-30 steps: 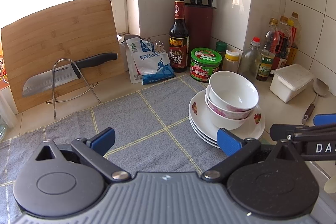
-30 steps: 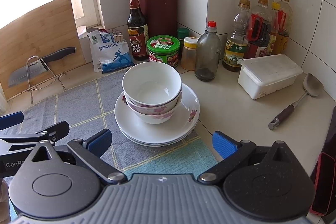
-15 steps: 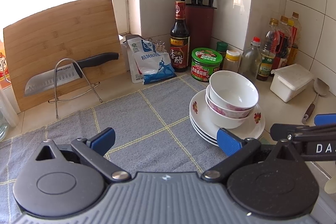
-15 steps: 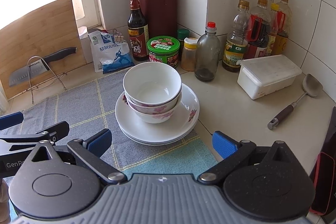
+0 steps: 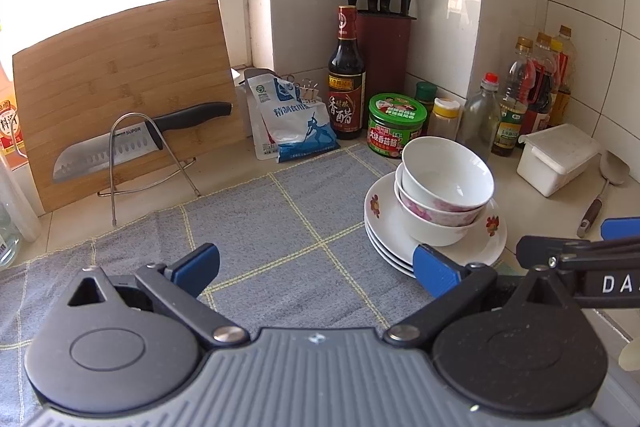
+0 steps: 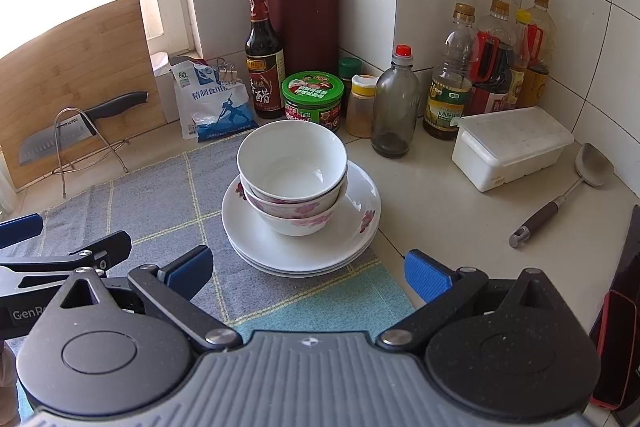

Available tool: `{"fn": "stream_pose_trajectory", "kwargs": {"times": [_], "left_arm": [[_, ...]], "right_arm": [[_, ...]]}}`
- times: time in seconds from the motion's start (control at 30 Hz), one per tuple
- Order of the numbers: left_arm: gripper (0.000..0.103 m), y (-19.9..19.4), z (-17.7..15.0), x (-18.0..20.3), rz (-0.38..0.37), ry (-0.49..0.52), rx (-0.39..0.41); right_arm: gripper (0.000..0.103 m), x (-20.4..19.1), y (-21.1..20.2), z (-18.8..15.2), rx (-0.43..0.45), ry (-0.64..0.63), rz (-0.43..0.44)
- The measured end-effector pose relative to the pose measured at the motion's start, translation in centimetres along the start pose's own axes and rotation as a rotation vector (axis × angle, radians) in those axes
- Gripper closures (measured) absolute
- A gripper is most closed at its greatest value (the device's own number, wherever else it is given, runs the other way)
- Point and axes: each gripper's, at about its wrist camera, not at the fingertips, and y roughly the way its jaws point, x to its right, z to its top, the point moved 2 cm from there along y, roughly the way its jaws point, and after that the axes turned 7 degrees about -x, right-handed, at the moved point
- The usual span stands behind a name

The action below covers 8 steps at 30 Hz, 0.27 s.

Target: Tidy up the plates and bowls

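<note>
- Our left gripper [image 5: 316,269] hangs over the grey cloth [image 5: 280,227] with its jaws spread wide and nothing between them; across the last second its view has barely shifted, only a slight drift toward the stack.
- The cutting board [image 5: 120,75] and the knife [image 5: 132,143] on its rack stand at the far left, well apart from the dishes and as they were.
- The plates [image 6: 300,251] lie stacked at the cloth's right edge on the desk [image 6: 432,211], and the bowls [image 6: 292,171] sit nested on top of them, upright; nothing in the stack has moved.
- Our right gripper [image 6: 308,273] is also wide open and empty, just short of the plates' near rim, a touch closer than a second ago.
- We judge that the stacking looks done, or that the approach for the next grasp has only begun.
</note>
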Motion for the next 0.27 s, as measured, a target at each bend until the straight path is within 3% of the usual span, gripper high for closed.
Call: {"fn": "stream_pose_trajectory", "kwargs": {"times": [0.27], "left_arm": [[0.001,-0.14,0.01,-0.19,-0.003,-0.003,0.004]], "right_arm": [[0.0,-0.32,-0.25,0.15,0.006,-0.006,0.0]]}}
